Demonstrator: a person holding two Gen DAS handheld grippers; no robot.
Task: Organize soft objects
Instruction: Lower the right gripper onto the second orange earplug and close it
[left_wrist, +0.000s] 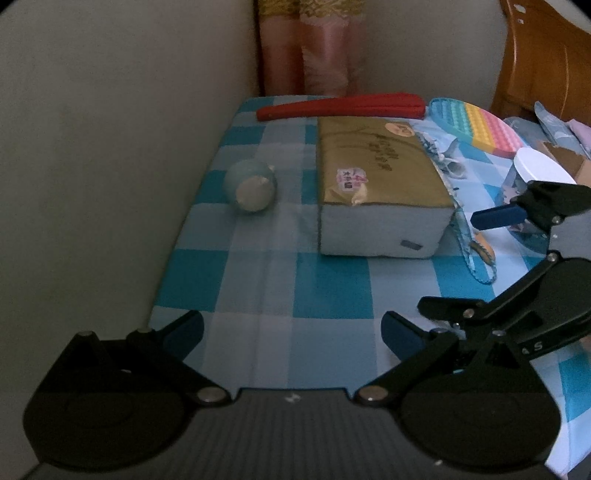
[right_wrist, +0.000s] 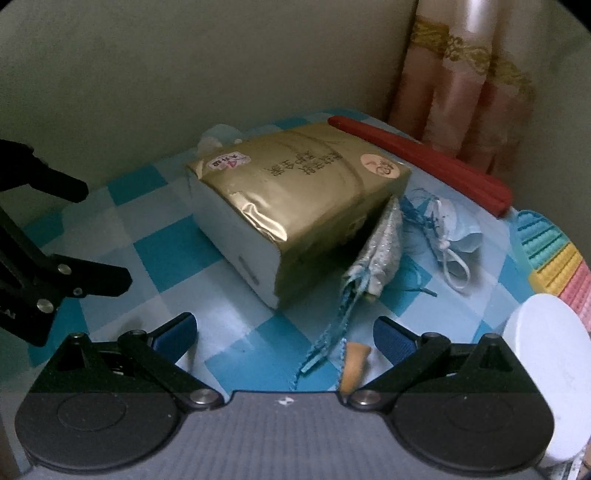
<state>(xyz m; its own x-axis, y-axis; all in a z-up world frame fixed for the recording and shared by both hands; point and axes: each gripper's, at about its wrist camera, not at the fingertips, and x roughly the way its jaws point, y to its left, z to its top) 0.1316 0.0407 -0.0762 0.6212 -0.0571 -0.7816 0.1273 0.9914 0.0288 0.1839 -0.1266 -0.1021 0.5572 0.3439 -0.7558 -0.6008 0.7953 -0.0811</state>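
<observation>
**Inspector:** Where did the tissue pack (right_wrist: 295, 206) lie?

**Onlooker:** On the checked cloth (left_wrist: 325, 295), a silver pouch (right_wrist: 376, 251) touching its side and a face mask (right_wrist: 458, 229) just beyond. It looked light and yielding, with slippery foil; I judged the long sides the best hold.

**Inspector:** And the grippers?

**Onlooker:** The left gripper (left_wrist: 291, 332) and the right gripper (right_wrist: 284, 332) hung near the pack, jaws spread, empty. A red folded fan (left_wrist: 343, 105) lay behind.
</observation>
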